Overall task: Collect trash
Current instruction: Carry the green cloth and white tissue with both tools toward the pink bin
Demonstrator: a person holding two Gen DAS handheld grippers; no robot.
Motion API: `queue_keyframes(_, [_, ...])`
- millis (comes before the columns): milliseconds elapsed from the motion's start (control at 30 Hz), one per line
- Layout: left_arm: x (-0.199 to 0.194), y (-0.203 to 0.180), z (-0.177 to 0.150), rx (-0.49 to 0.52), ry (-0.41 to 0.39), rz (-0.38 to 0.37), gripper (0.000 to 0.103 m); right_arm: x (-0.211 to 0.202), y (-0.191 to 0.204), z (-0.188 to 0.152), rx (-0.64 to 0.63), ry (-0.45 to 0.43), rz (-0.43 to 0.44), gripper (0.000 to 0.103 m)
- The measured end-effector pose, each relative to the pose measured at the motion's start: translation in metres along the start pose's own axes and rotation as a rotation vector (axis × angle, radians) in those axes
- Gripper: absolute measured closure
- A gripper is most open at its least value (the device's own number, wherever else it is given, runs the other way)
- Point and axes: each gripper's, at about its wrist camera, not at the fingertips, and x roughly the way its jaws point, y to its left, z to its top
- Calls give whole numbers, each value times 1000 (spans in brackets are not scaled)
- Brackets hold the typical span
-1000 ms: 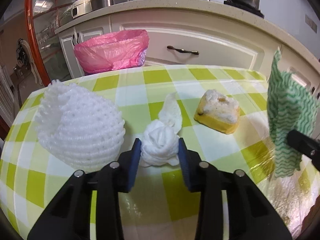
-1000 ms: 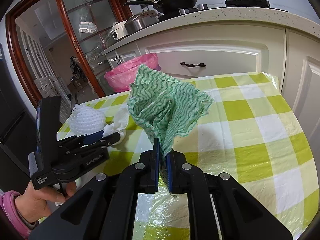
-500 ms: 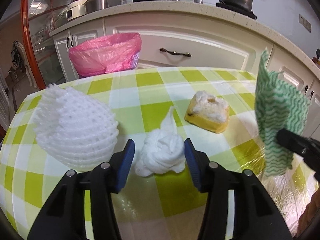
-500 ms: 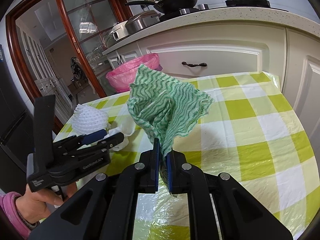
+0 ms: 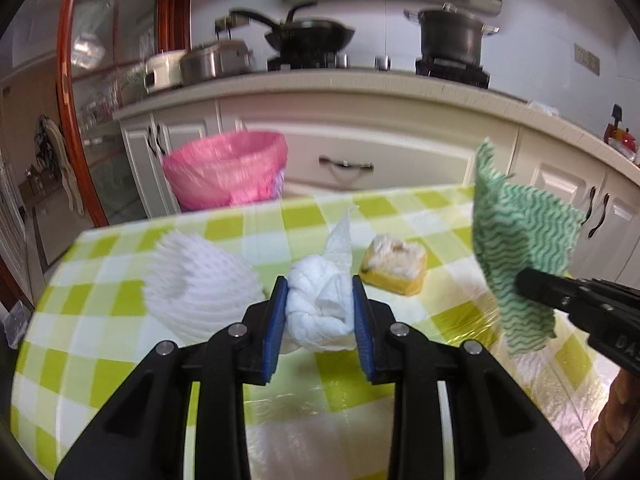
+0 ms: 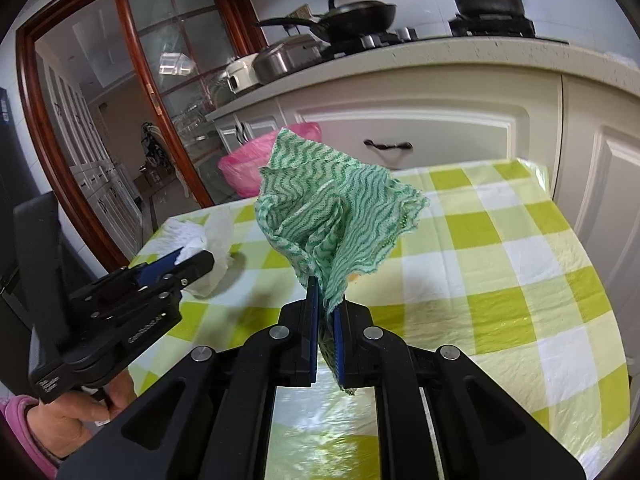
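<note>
Trash is split between both hands: the left gripper (image 5: 319, 308) has just been closing and now clamps the white tissue wad (image 5: 320, 312) between its blue pads, raised off the checked table (image 5: 120, 308), while the right gripper (image 6: 326, 336) is clenched on the green wavy cloth (image 6: 336, 216), which stands up loosely above its jaws. Near the table's left edge lies the white foam net (image 5: 200, 284), and toward its far edge the yellow sponge (image 5: 394, 266); both are uncollected. Beyond that far edge stands the pink-lined bin (image 5: 228, 172). The tissue's loose tail could slip free on the way over, and the floppy cloth may drape over the bin's rim rather than fall in.
</note>
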Motion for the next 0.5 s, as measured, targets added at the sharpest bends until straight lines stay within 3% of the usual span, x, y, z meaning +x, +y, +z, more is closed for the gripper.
queue_keyframes(200, [-46,13,3,-14,-85,13,73,-19,28,3,-31,-43,12,94])
queue_keyframes(500, [-92,47,-4,-66,-150,51,73,-30,76,3,-109,-63,32,94])
